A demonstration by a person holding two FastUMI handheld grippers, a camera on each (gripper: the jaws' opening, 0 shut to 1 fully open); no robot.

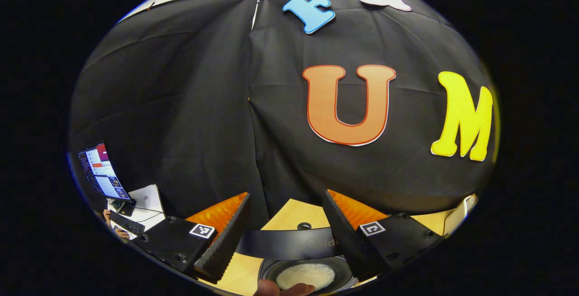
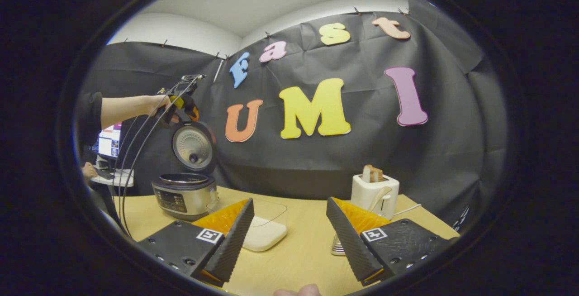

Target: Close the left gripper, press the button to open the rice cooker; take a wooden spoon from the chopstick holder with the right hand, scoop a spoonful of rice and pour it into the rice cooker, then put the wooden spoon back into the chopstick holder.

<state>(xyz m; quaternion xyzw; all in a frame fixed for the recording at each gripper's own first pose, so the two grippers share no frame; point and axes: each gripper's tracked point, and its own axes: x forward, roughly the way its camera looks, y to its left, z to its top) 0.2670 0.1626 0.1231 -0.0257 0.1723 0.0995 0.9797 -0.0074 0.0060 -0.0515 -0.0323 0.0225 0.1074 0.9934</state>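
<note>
Cooker point(image 2: 184, 194) lid up, left on counter point(image 2: 298, 250); rice tub point(image 2: 264, 230) beside it. Both my jaws spread, empty. Risk: spoon handle slips, rice spills before reaching pot.

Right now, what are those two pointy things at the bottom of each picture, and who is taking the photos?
Those are the two fingers of a grabbing tool. A person holds one tool in each hand, and a small camera rides on each, looking forward past its fingers.

The left gripper is held high, looking down into the open rice cooker, where white rice lies in the pot. Its fingers are apart and hold nothing.

The right gripper is low over the wooden table, also open and holding nothing. In its view you can see the rice cooker with its lid up, a clear box of rice, and a white holder with wooden things sticking out. Far off, the person's arm holds the other tool above the cooker.
</note>
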